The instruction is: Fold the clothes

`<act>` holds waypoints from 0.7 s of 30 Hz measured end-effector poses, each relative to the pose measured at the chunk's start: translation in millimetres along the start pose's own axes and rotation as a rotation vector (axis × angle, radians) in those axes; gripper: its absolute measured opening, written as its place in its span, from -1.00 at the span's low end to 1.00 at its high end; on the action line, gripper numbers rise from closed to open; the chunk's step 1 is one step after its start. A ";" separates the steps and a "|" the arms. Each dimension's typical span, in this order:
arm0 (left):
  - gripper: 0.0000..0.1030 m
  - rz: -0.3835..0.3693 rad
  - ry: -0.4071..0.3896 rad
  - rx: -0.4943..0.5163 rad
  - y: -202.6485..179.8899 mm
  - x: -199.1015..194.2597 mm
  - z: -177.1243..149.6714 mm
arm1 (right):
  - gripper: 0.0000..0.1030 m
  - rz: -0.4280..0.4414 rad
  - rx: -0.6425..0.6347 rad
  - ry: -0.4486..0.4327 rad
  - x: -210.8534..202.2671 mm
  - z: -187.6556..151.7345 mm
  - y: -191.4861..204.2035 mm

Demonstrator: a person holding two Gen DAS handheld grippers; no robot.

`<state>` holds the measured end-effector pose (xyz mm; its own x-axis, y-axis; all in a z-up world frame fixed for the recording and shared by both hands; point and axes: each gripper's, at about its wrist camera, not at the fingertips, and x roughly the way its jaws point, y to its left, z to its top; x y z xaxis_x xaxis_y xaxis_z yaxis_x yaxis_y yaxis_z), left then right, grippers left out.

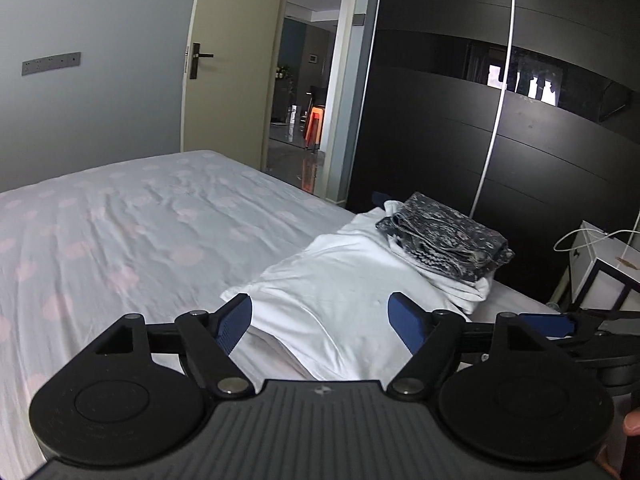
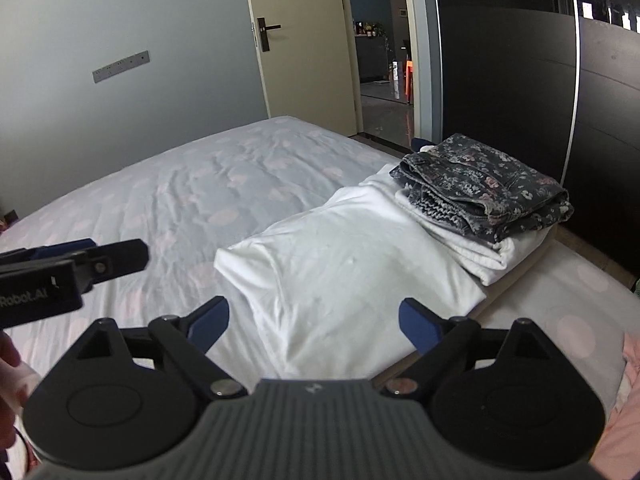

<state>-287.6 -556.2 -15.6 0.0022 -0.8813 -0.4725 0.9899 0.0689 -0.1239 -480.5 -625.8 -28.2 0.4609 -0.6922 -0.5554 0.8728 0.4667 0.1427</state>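
A white garment (image 1: 340,280) (image 2: 340,260) lies folded in a rectangle on the polka-dot bed sheet (image 1: 120,220) (image 2: 180,184). Beyond it a folded dark floral garment (image 1: 444,236) (image 2: 488,184) rests on a folded white piece (image 1: 468,288) (image 2: 480,248). My left gripper (image 1: 320,316) hovers open over the near end of the white garment, nothing between its blue pads. My right gripper (image 2: 314,316) is open too, above the same near end and apart from the cloth. The left gripper's fingers (image 2: 120,258) show at the left edge of the right wrist view.
A dark wardrobe (image 1: 440,120) (image 2: 500,80) stands behind the folded pile. An open door (image 1: 228,80) leads to a hallway. A white side table (image 1: 600,264) with a cable sits at the right. Pink cloth (image 2: 628,380) lies at the near right of the bed.
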 end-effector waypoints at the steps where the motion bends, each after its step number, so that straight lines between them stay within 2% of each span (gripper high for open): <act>1: 0.44 -0.005 0.005 0.001 -1.7 -0.2 -1.0 | 0.88 0.004 0.007 0.001 -1.5 -0.8 -0.2; 5: 0.44 -0.012 0.023 -0.020 -5.1 -0.3 -5.1 | 0.89 0.020 0.024 0.003 -4.4 -5.7 -0.3; 10: 0.44 -0.023 0.046 -0.034 -8.7 2.4 -7.9 | 0.89 -0.017 0.002 -0.009 -7.1 -10.4 4.5; 17: 0.44 -0.044 0.038 -0.072 -11.6 6.3 -14.0 | 0.90 -0.047 0.021 -0.021 -9.6 -15.6 1.9; 21: 0.44 -0.043 0.046 -0.074 -15.5 7.9 -17.6 | 0.90 -0.035 0.023 -0.014 -10.4 -20.6 1.0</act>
<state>-305.5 -556.0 -32.7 -0.0486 -0.8619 -0.5047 0.9758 0.0668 -0.2082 -487.7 -606.7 -39.1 0.4323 -0.7158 -0.5484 0.8918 0.4293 0.1426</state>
